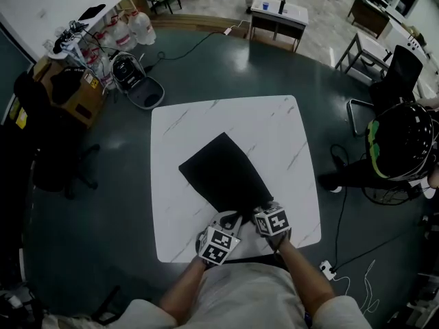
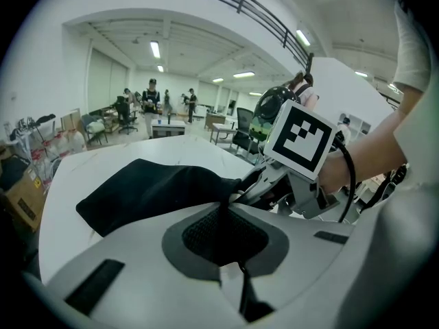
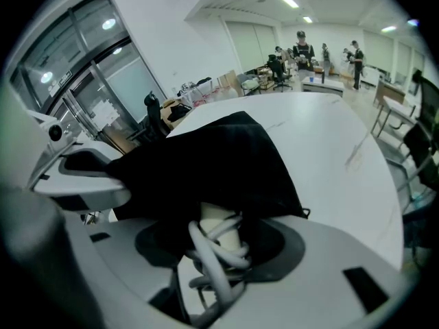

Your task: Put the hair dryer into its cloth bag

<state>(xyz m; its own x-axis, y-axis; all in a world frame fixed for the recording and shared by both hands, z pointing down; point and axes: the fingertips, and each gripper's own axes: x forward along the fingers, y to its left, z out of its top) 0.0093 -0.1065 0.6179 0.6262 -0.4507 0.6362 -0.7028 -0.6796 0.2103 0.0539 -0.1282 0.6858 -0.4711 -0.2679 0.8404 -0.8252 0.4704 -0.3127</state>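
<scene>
A black cloth bag (image 1: 223, 170) lies flat on the white table (image 1: 274, 136), its mouth toward the near edge. My left gripper (image 1: 230, 221) is shut on the bag's mouth edge; in the left gripper view the black cloth (image 2: 151, 190) runs from between the jaws of this gripper (image 2: 223, 214) away to the left. My right gripper (image 1: 258, 212) sits close beside it at the mouth. In the right gripper view a cream hair dryer handle (image 3: 218, 223), wound with white cable (image 3: 209, 256), stands between the wide jaws. Its upper part is hidden inside the bag (image 3: 206, 163).
The grippers work near the table's front edge. A black office chair (image 1: 401, 139) stands right of the table. Cardboard boxes (image 1: 75, 91) and water bottles (image 1: 130, 29) sit at the back left. A small desk (image 1: 278, 16) stands behind, and a power strip (image 1: 326, 269) lies on the floor.
</scene>
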